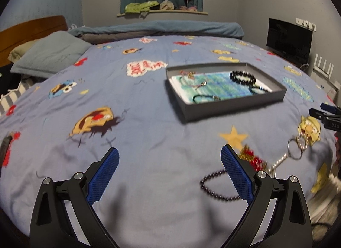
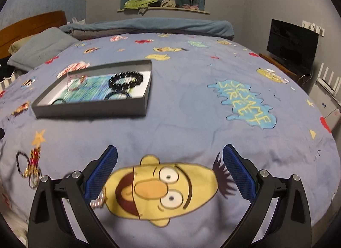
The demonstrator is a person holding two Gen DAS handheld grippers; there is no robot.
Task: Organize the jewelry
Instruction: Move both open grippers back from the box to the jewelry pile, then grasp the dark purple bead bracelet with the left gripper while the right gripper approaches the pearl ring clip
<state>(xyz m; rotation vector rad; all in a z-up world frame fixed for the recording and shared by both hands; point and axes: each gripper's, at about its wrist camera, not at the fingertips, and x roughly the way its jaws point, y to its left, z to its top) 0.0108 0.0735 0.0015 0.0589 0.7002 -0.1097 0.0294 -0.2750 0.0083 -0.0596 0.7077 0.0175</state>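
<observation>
- Left tool [image 1: 170,175]: blue pads spread wide, nothing between them, low centre of the left wrist view. Right tool [image 2: 170,173]: same, wide and empty, over a yellow cartoon face printed on the blue patterned bedspread [image 2: 191,109].
- Loose pieces on the bed, lower right of the left view: dark small-bead bracelet loop [image 1: 215,188], partly behind the right pad; just beside it a red-and-gold tasselled charm [image 1: 254,159], which seems joined to a silver wire ring [image 1: 295,148].
- Handling, my guess: all light and limp. Bead loop will sag and slide on its cord, so pinch across the strand, not the middle gap. Ring is thin, stiff, prob. slippery; soft bed gives under a press.
- Shallow grey cardboard box tray [image 1: 234,107], mid-right of the left view, already holds a chunky black bead bracelet [image 1: 243,76] and thin cords.
- Views differ: left view shows the loose pieces large and close. Right view has them small at the left edge, blurred, but shows the "Sesame Street" print and bare spread at right.
</observation>
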